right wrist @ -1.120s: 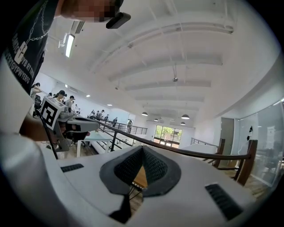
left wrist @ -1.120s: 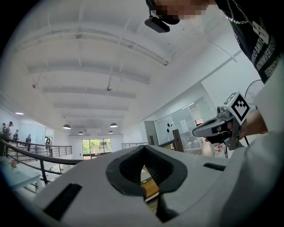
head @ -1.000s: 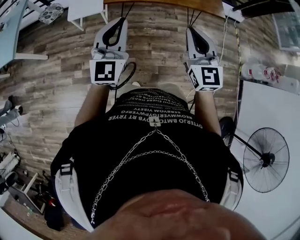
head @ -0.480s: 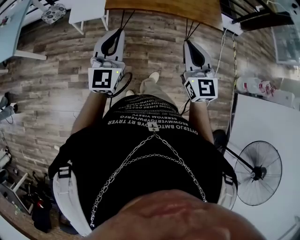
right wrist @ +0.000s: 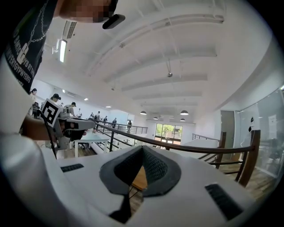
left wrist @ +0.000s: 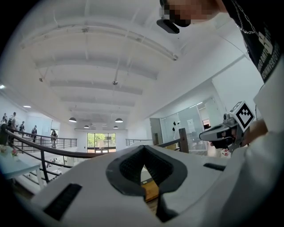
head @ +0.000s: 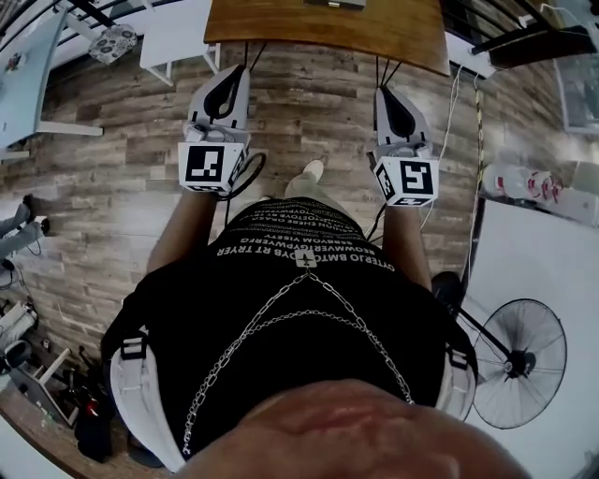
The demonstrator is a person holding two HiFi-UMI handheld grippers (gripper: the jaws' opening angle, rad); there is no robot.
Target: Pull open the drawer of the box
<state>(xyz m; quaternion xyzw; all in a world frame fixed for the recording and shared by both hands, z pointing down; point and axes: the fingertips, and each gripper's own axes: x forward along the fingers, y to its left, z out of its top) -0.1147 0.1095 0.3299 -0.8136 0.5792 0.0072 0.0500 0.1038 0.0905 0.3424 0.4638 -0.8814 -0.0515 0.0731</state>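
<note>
Box [head: 334, 3] on table [head: 281, 23] lies well ahead of left gripper [head: 240, 75] and right gripper [head: 384, 94], jaws closed, empty.

Colour inventory, as noted from the room.
- left gripper [head: 236, 75]: wht shell, dark grey ribbed pads.
- left cube [head: 206, 164]: blk square marker on wht.
- right gripper [head: 384, 94]: wht shell, grey pads, same as left.
- right cube [head: 409, 180]: blk-on-wht marker, different pattern.
- Table top [head: 328, 28]: warm brown wood.
- Floor [head: 112, 187]: grey-brown planks, mixed tones.
- Shirt [head: 309, 365]: blk w/ wht lettering.
- Chain [head: 268, 318]: silver.
- Fan [head: 519, 365]: blk wire grille.
- Ceiling [left wrist: 111, 57]: wht.
</note>
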